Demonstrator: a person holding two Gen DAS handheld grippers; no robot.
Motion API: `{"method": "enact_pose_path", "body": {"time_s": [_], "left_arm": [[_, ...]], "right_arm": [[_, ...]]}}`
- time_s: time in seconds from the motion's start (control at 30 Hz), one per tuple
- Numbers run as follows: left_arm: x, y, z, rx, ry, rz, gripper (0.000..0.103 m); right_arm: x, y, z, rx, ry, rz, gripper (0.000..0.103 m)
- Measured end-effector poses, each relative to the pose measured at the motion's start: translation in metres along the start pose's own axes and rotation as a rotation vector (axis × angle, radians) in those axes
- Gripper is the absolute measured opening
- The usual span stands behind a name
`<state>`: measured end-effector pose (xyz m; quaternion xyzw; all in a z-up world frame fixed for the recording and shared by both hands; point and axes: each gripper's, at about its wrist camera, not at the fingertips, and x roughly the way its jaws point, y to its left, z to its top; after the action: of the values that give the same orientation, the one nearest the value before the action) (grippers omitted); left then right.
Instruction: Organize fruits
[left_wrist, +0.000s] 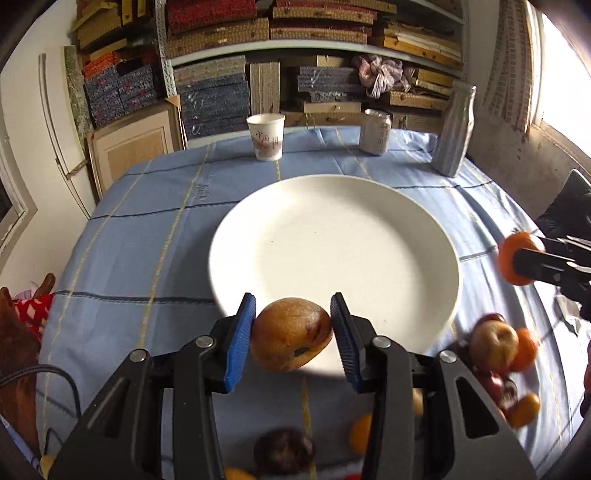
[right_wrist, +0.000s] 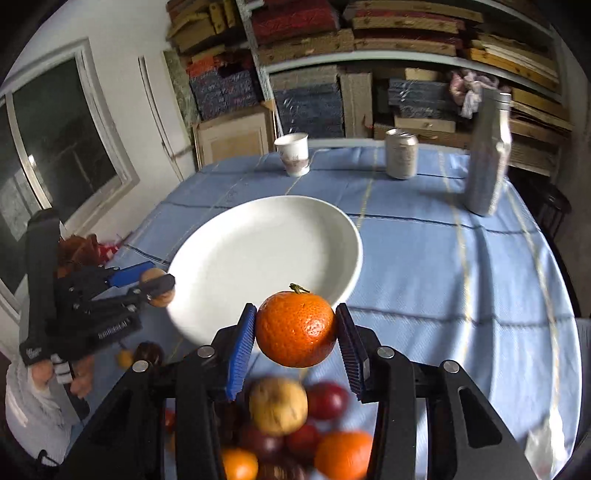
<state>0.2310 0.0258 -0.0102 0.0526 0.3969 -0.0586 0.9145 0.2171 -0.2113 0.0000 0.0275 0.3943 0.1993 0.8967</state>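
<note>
Left wrist view. Left tongs clamped on a brown, blemished round fruit, one blue pad on each side, carried clear of the surface at 6 o'clock of the white plate. Plate is bare. Judged: fruit is held at the near rim because the plate is where it goes. At 3 o'clock, the right tongs come in from the edge, gripping an orange. Loose fruit pile lies on the cloth at 4 to 5 o'clock of the plate; more fruit sits blurred under the tongs.

Right wrist view. Right tongs closed on the orange, stem up, held above the pile and just short of the plate's 5 o'clock rim. Left tongs visible at 9 o'clock with the brown fruit at the plate's edge. Judged: both fruits approach from opposite sides so neither blocks the other.

Surface and room. Surface is round, covered in blue cloth with thin stripes. At the far side, 12 to 2 o'clock: paper cup, can, tall grey bottle. Behind, shelves stacked with boxes; window at 9 o'clock.
</note>
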Motion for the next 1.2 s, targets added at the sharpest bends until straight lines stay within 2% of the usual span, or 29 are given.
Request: {"method": "enact_pose_path", "body": {"time_s": [0.13, 0.2, 0.27, 0.33, 0.4, 0.5, 0.57, 0.67, 0.77, 0.93, 1.03, 1.2], "left_arm": [[0.038, 0.002, 0.006, -0.028, 0.053, -0.019, 0.042], [0.047, 0.004, 0.008, -0.036, 0.058, -0.024, 0.05], [0.046, 0.004, 0.008, -0.032, 0.049, -0.027, 0.065], [0.04, 0.004, 0.008, -0.023, 0.029, -0.018, 0.071], [0.027, 0.009, 0.01, -0.032, 0.007, -0.009, 0.072], [0.004, 0.021, 0.01, -0.074, -0.03, -0.002, 0.081], [-0.008, 0.028, 0.007, -0.095, -0.048, 0.019, 0.083], [-0.024, 0.038, -0.005, -0.126, -0.049, 0.018, 0.084], [-0.04, 0.046, -0.022, -0.129, -0.053, 0.044, 0.085], [-0.054, 0.061, -0.058, -0.153, -0.05, 0.055, 0.086], [-0.051, 0.061, -0.073, -0.148, -0.049, 0.079, 0.087], [-0.044, 0.045, -0.084, -0.094, -0.033, 0.103, 0.087]], "right_arm": [[0.054, 0.009, 0.021, -0.041, 0.102, -0.012, 0.045], [0.073, 0.011, 0.022, -0.066, 0.144, -0.043, 0.045], [0.081, 0.012, 0.023, -0.079, 0.166, -0.078, 0.045], [0.076, 0.011, 0.025, -0.081, 0.143, -0.087, 0.045], [0.056, 0.01, 0.024, -0.07, 0.096, -0.081, 0.048], [0.02, 0.014, 0.024, -0.073, -0.009, -0.091, 0.079], [0.01, 0.018, 0.028, -0.078, -0.036, -0.097, 0.079], [-0.01, 0.026, 0.032, -0.052, -0.082, -0.043, 0.079], [-0.039, 0.033, 0.02, -0.058, -0.147, -0.028, 0.079], [-0.069, 0.042, -0.039, -0.143, -0.223, -0.113, 0.079], [-0.069, 0.033, -0.069, -0.122, -0.261, -0.138, 0.079], [-0.054, 0.016, -0.086, -0.076, -0.199, -0.122, 0.079]]}}
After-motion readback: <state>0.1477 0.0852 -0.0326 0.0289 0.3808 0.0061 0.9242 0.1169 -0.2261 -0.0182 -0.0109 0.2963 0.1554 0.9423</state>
